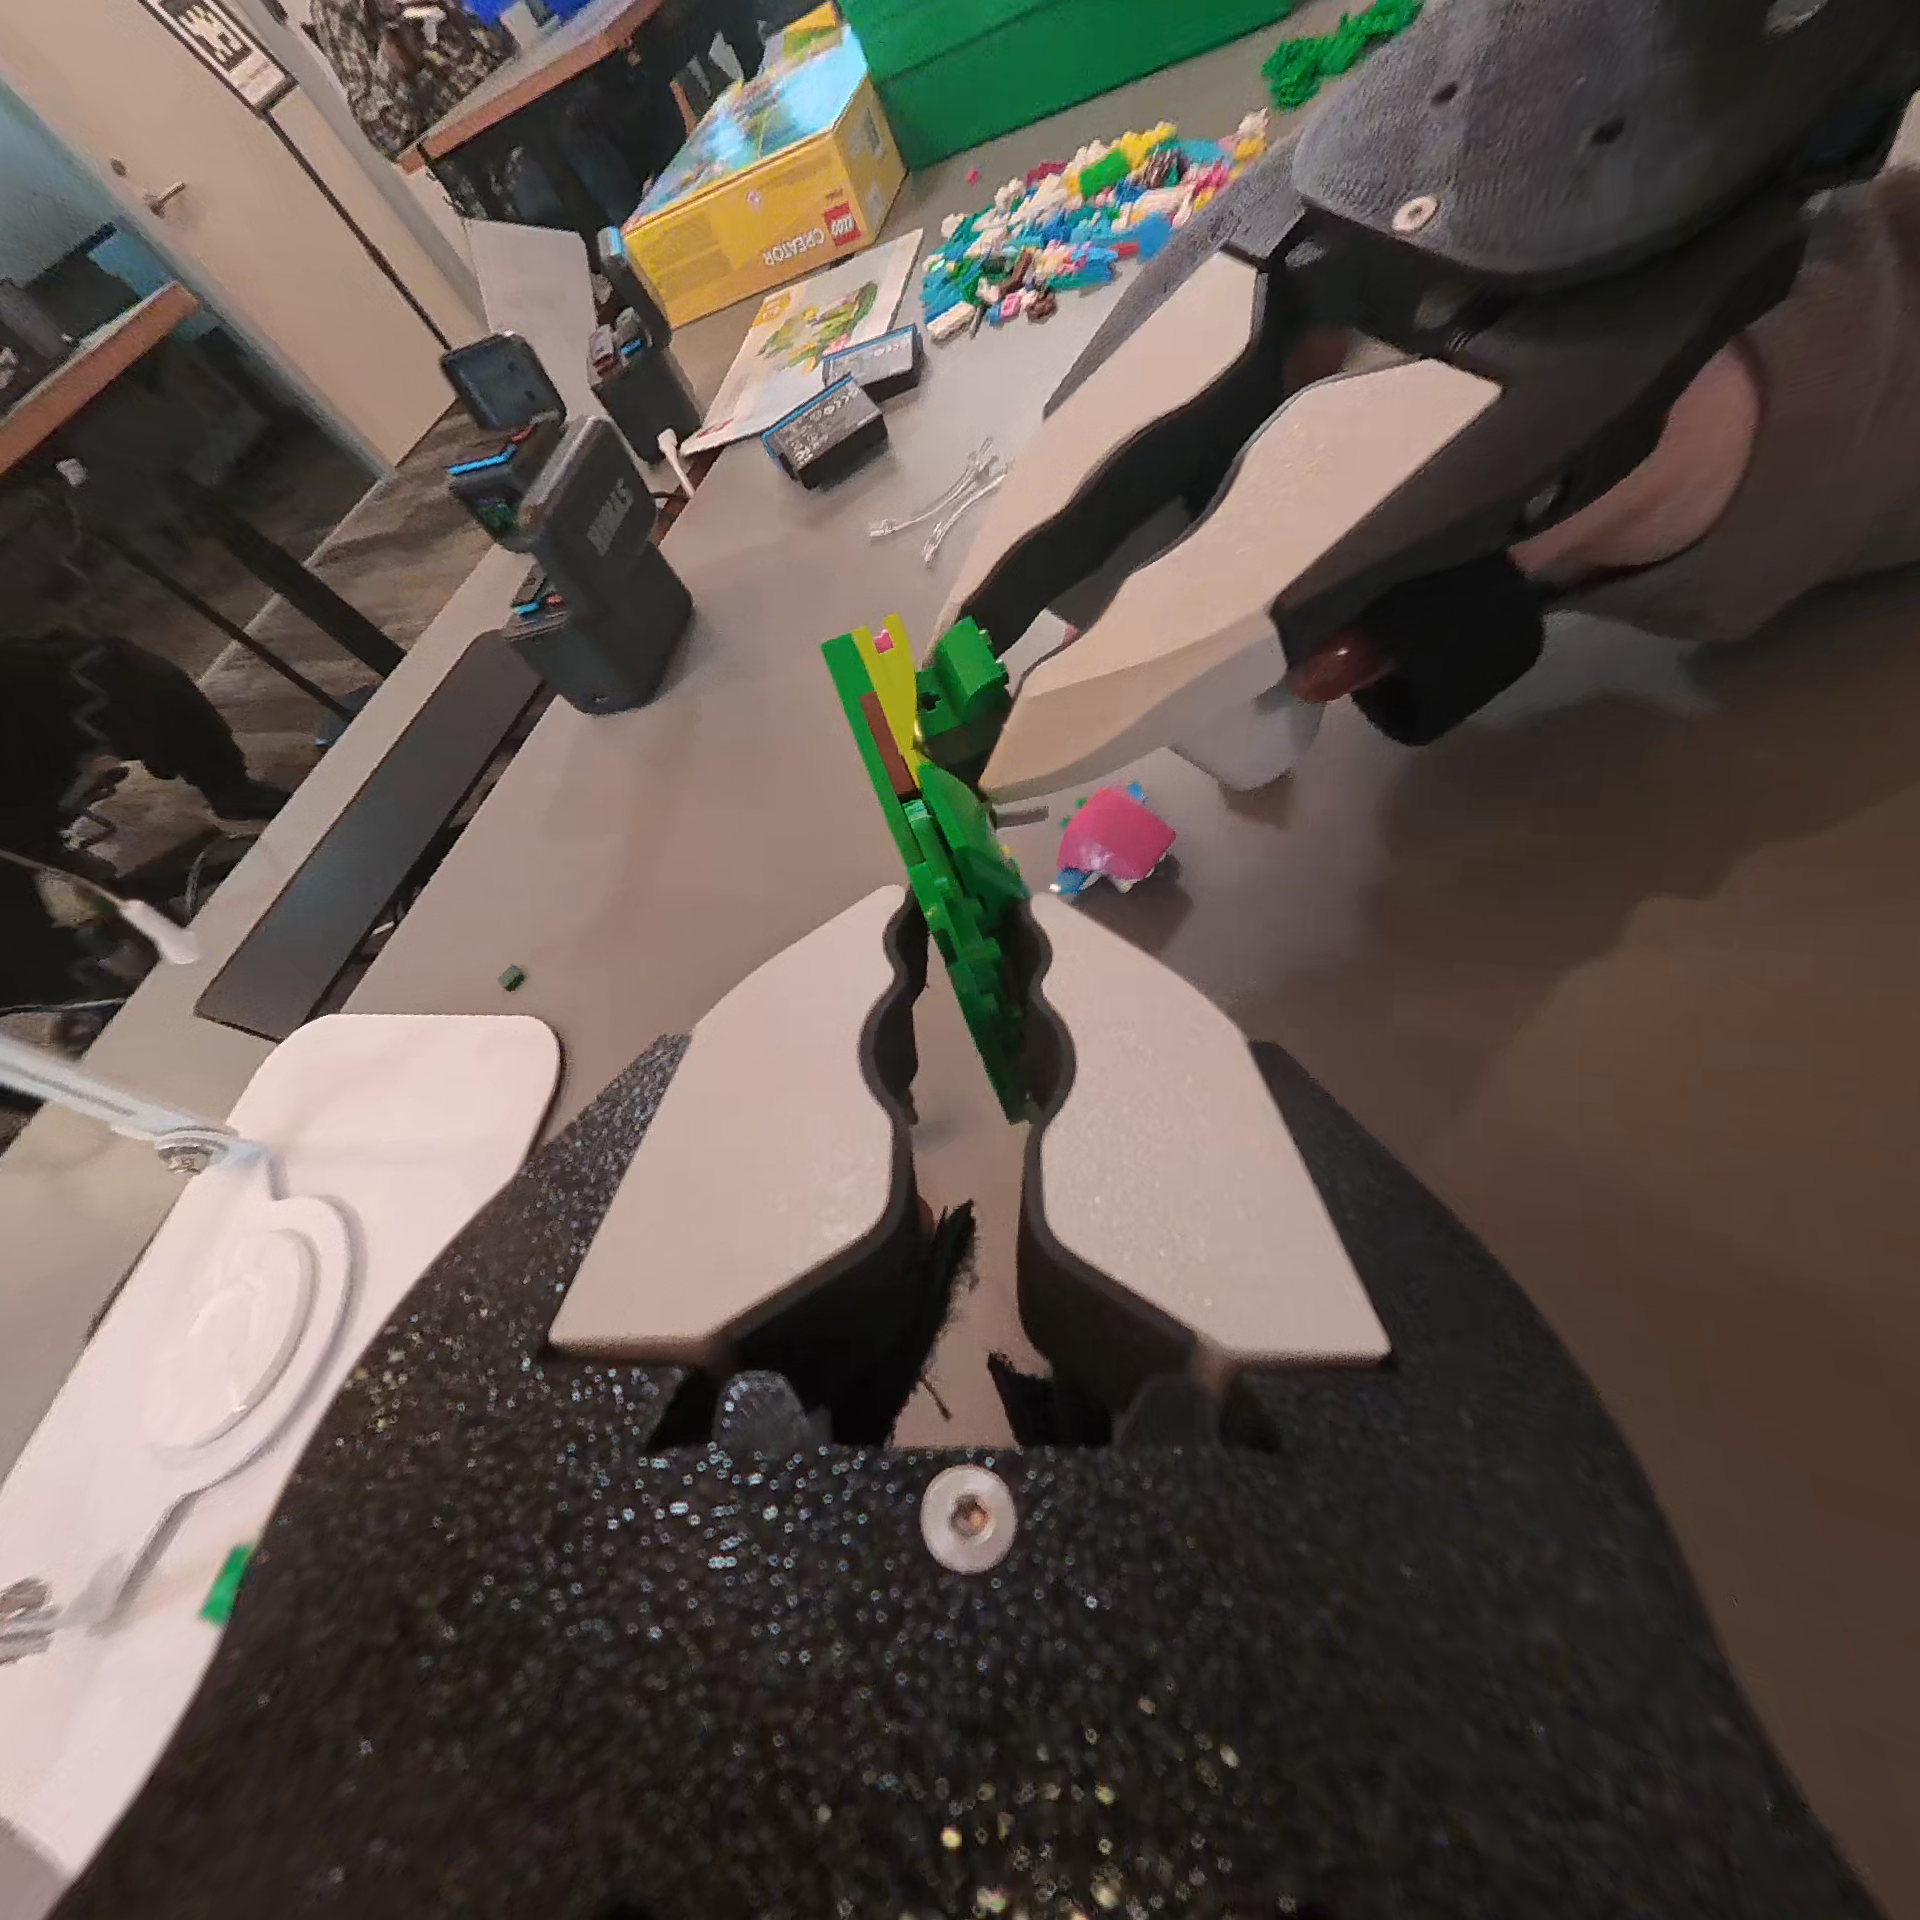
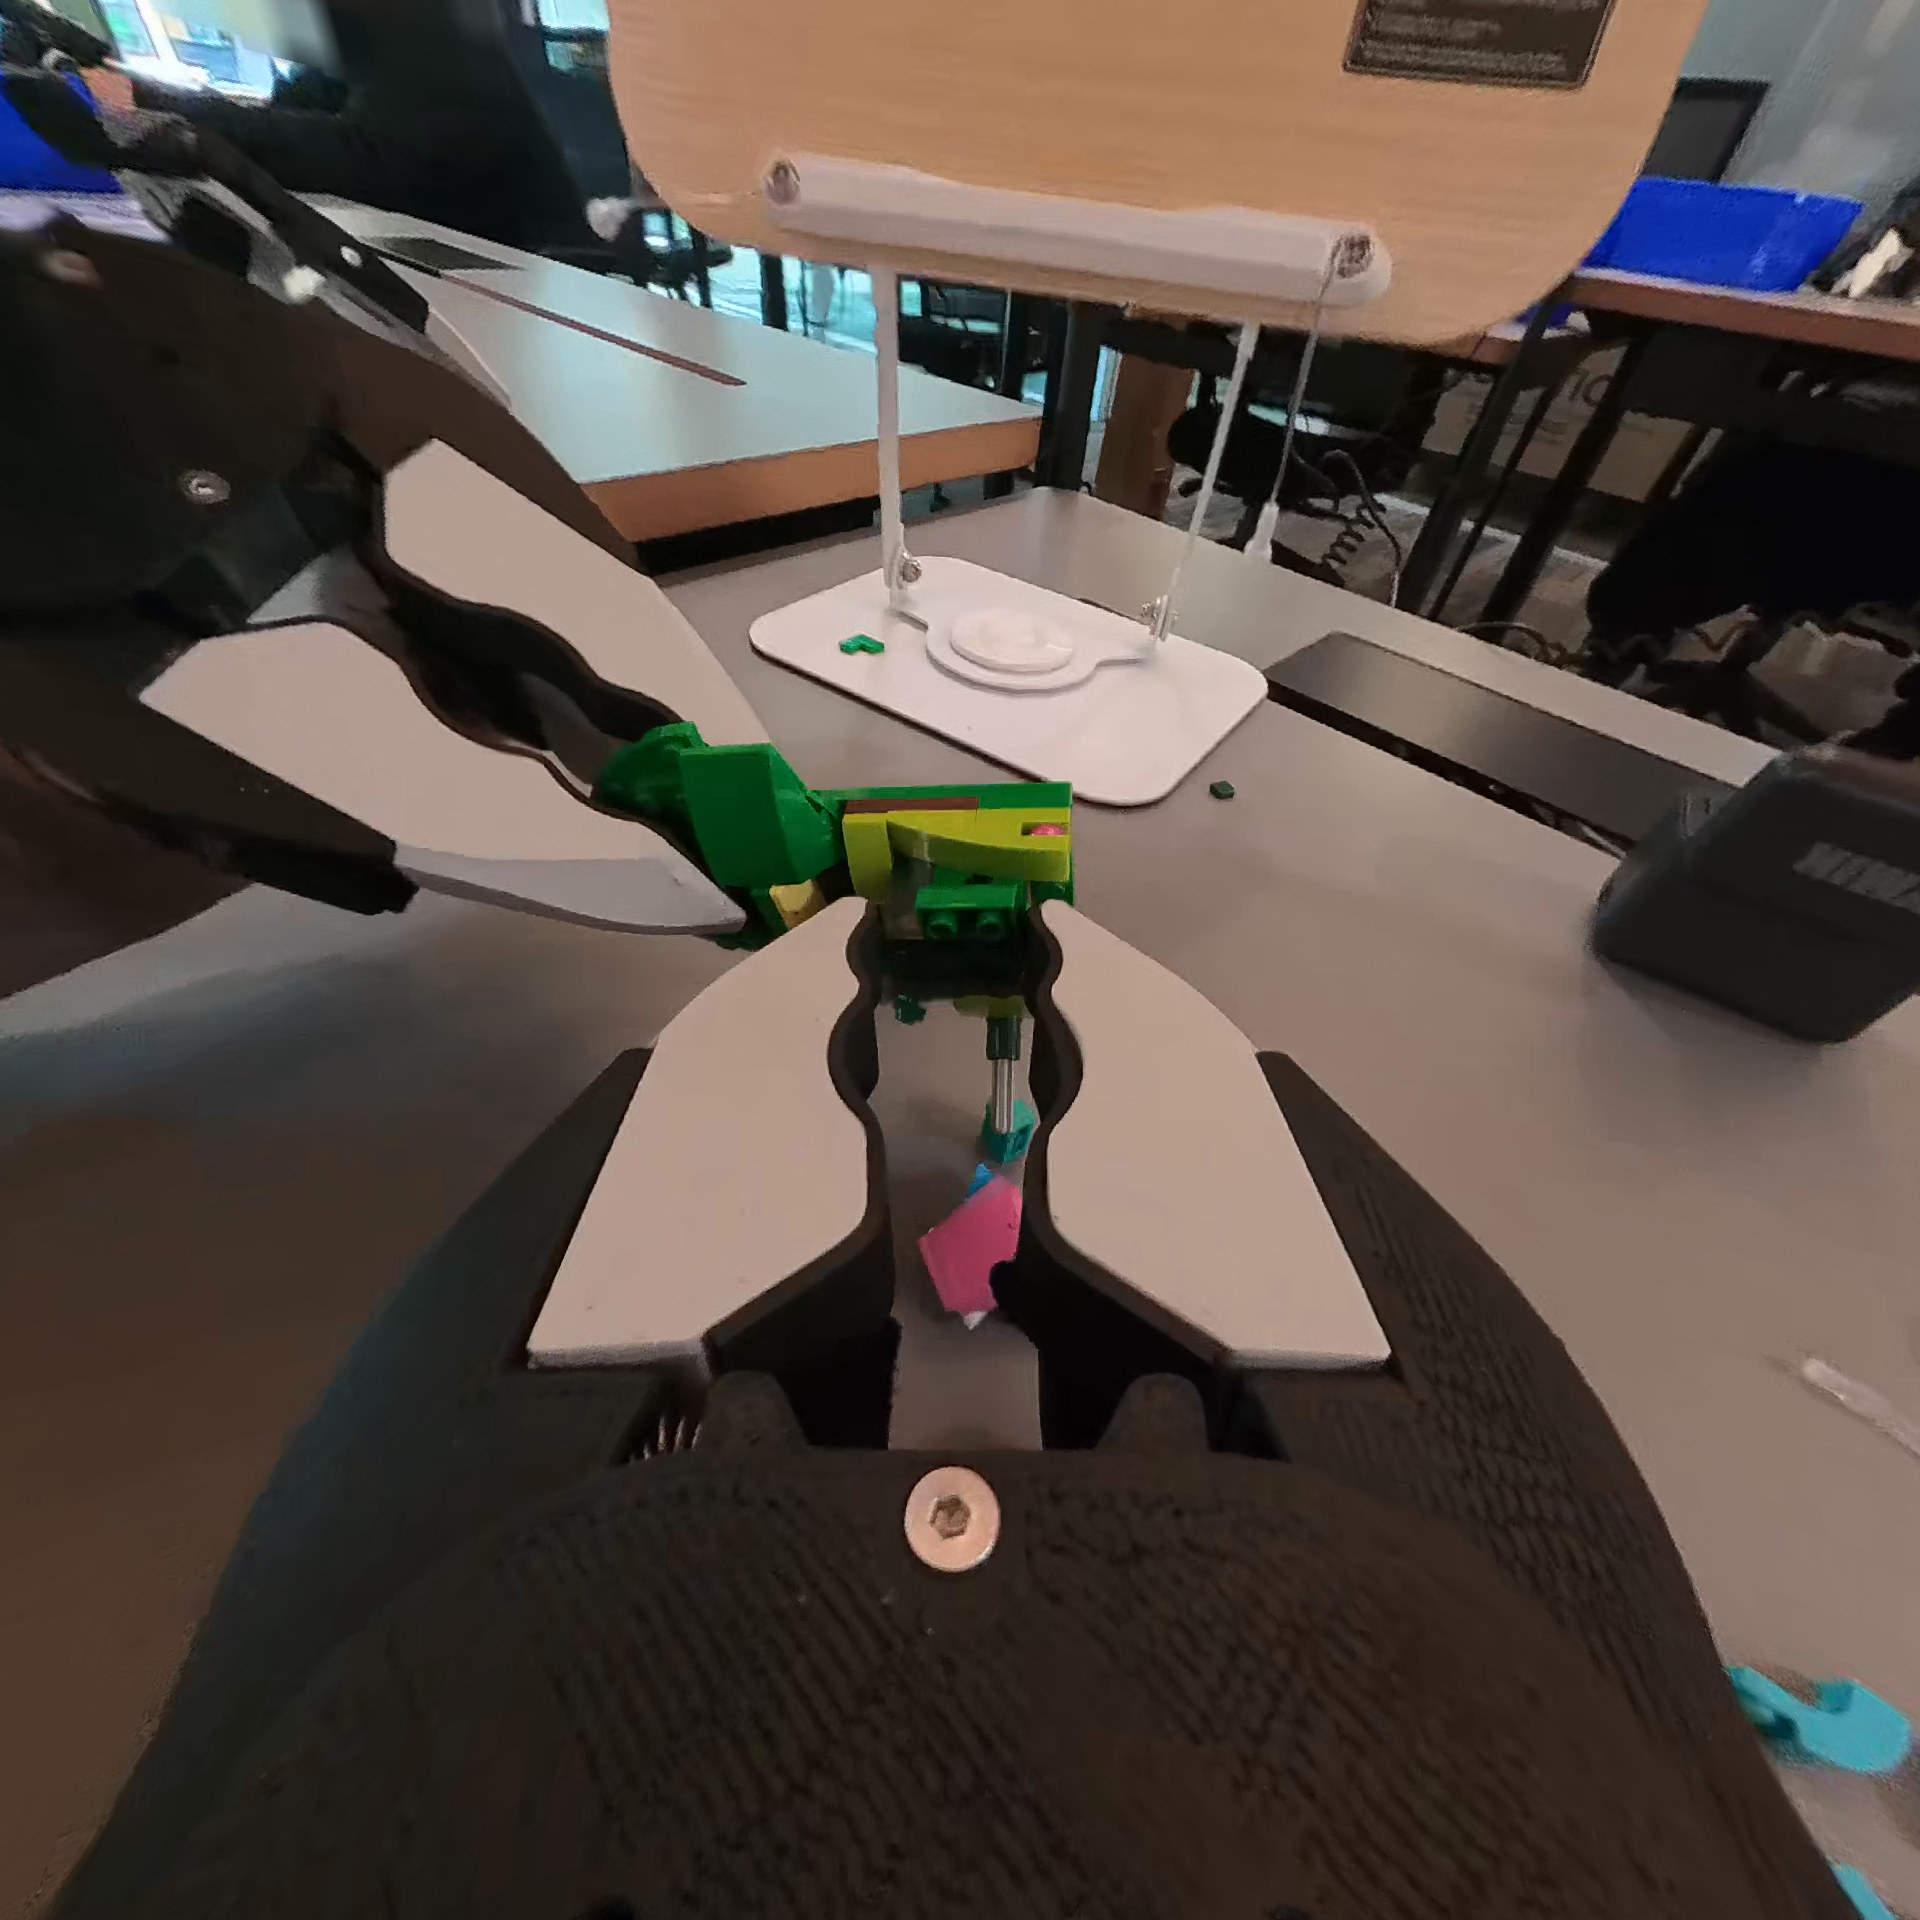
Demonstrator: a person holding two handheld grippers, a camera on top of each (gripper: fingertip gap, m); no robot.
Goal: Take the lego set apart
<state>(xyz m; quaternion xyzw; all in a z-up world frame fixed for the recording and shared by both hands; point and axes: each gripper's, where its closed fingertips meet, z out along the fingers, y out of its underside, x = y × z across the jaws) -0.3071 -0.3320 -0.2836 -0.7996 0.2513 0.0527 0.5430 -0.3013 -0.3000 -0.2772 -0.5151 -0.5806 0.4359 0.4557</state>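
A small lego model (image 1: pixel 961 831), mostly green with lime, brown and pink bits, is held in the air above the grey table (image 1: pixel 727 790). My left gripper (image 1: pixel 971 920) is shut on its near green end. My right gripper (image 1: pixel 977 707) comes in from the upper right and is shut on a green part at its far end. In the right wrist view the model (image 2: pixel 935 842) sits between my right gripper's tips (image 2: pixel 951 920), and the left gripper (image 2: pixel 707 821) clamps its dark green end from the left. A pink piece (image 2: pixel 971 1247) lies on the table below.
A teal piece on a grey rod (image 2: pixel 1008 1122) hangs under the model. A white stand base (image 2: pixel 1039 717) with a wooden board is close by. Farther off are black battery chargers (image 1: pixel 603 582), a yellow lego box (image 1: pixel 769 197), a booklet (image 1: pixel 821 322) and a pile of loose bricks (image 1: pixel 1081 229). My two grippers' fingertips are within a few centimetres of each other. Both grippers' tips are roughly 8 cm from the pink piece (image 2: pixel 971 1247). Seen from the left wrist view (image 1: pixel 1117 838) as well.
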